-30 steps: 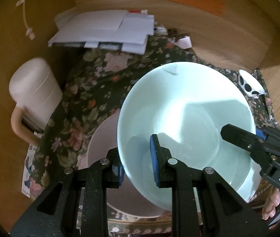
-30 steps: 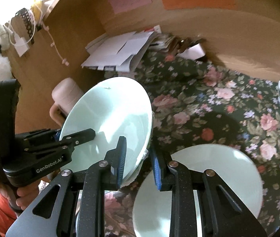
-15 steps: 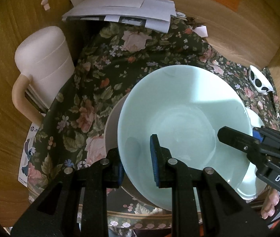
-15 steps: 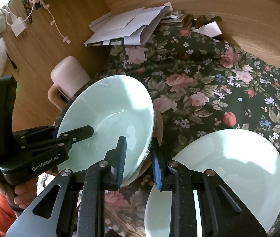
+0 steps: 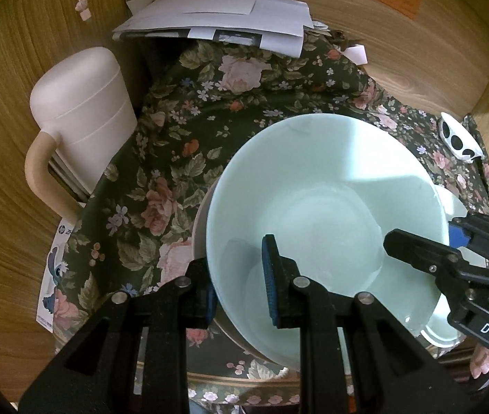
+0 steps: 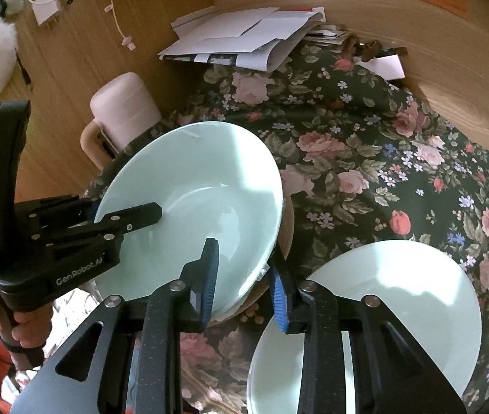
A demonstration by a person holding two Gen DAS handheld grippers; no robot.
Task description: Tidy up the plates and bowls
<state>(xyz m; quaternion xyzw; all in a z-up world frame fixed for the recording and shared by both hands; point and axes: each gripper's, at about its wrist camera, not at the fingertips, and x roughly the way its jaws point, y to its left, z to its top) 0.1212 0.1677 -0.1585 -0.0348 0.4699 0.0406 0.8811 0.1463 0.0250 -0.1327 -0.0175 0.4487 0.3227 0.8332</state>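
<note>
Both tools meet on the mint bowl point(image 5: 327, 214): my left tool point(image 5: 241, 286) clamps its near rim, while my right tool point(image 6: 244, 276) has just been easing apart, rim between its pads. It sits tilted in a cream bowl point(image 5: 200, 220) on the floral-clothed surface point(image 6: 365, 158), a plate point(image 6: 399, 310) beside. Papers point(image 6: 244, 38) and a lidded jug point(image 5: 78, 114) stand against wood-panelled walls point(image 5: 417, 62)
</note>
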